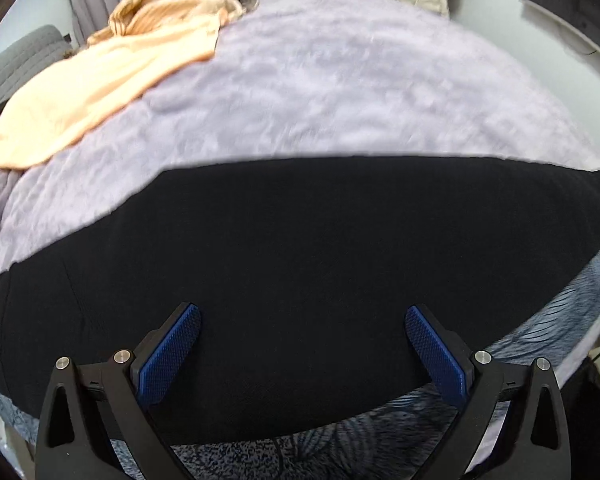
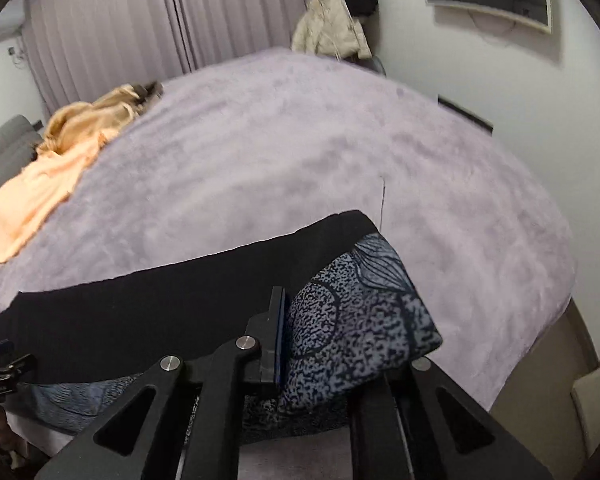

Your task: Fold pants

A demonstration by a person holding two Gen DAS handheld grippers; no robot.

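- The pants lie along the near edge of the bed, long axis running side to side along that edge, a wide black band with a straight far edge.
- In the right wrist view the pants end in a patterned grey-and-black fold at their right end, raised off the bed.
- Left gripper: jaws spread wide, blue pads apart over the black cloth, gripping nothing.
- Right gripper: jaws closed on the patterned fold; one blue pad presses its left side, the other finger is hidden behind the cloth.
- The bed has a fuzzy lilac cover reaching to its far edge.
- A peach garment lies crumpled at the far left corner.
- Pleated grey curtains hang behind the bed; a beige jacket hangs at the far right corner against a white wall.
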